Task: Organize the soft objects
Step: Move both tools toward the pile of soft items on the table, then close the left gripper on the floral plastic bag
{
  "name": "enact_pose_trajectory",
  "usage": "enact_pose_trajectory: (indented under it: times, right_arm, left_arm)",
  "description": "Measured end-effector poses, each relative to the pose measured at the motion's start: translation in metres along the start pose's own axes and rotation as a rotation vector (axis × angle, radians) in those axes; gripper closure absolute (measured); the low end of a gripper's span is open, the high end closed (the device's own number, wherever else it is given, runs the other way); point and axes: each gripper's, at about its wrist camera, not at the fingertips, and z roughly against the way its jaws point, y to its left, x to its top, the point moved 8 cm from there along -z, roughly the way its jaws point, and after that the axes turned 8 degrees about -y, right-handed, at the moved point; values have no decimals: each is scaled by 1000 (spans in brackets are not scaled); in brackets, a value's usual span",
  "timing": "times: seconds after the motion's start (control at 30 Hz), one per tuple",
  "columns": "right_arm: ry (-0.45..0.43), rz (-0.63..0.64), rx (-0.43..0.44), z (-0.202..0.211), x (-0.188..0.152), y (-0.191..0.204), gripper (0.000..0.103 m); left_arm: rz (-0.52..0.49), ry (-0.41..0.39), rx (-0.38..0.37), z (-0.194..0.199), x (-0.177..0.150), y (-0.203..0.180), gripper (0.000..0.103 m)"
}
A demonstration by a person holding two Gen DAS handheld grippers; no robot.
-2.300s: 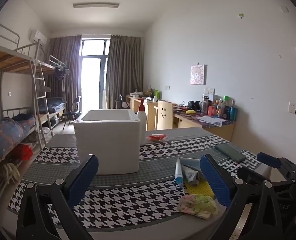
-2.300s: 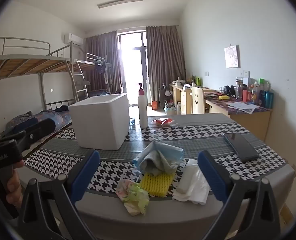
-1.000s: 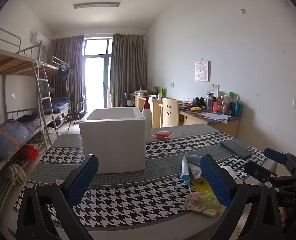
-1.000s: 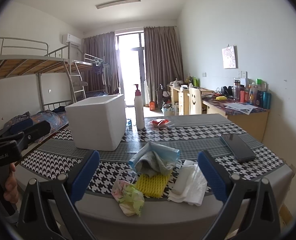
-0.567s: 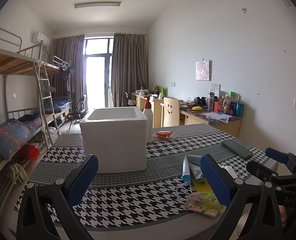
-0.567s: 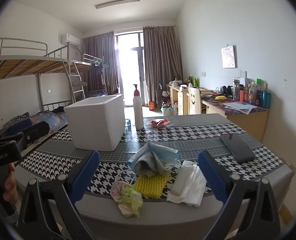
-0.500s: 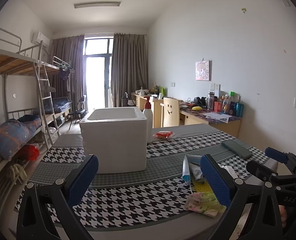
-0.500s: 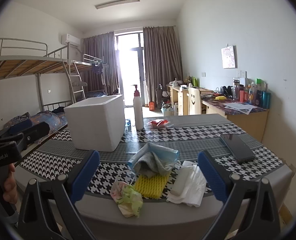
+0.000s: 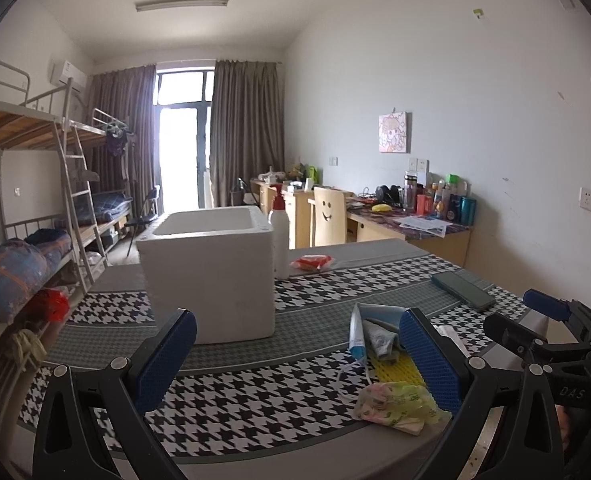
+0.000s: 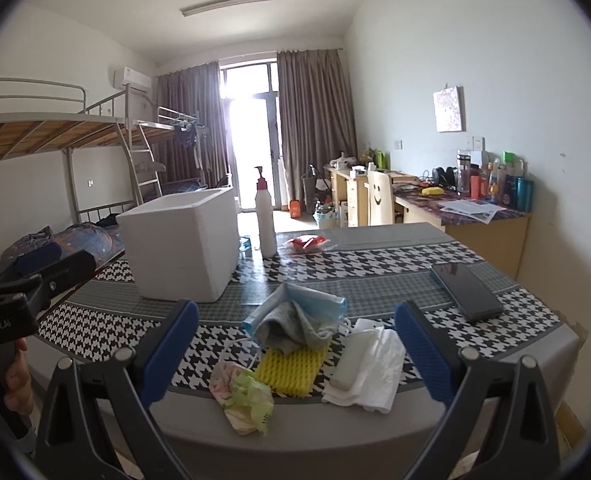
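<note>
Meanwhile both fingers gape wide and empty: left gripper (image 9: 295, 354), right gripper (image 10: 297, 344) above the face mask (image 10: 295, 300)

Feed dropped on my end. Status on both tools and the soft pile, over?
Left tool and right tool open, empty. Soft pile untouched at table edge; foam box behind. Nothing in the way.

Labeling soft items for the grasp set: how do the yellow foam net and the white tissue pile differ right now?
The yellow foam net has a ribbed mesh surface; the white tissue pile is smooth and folded in layers. A grey cloth and blue face mask overlap the net's far end, while nothing covers the tissue pile. The net lies left of the tissue pile. Both lie flat near the table's front edge, untouched by the fingers.
</note>
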Motion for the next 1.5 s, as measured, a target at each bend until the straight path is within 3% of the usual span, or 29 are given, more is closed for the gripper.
enact_pose_trajectory:
  times: [0.67, 0.97, 1.5]
  right_arm:
    - [105, -55, -92, -24, -23, -44, 3]
    - [140, -64, -118, -31, -30, -58, 3]
    - [196, -71, -145, -41, -49, -71, 3]
  left_arm:
    - [-22, 141, -109, -51, -28, -39, 1]
    - [-17, 197, -120, -67, -44, -43, 1]
    - [-31, 285, -169, -71, -75, -56, 1]
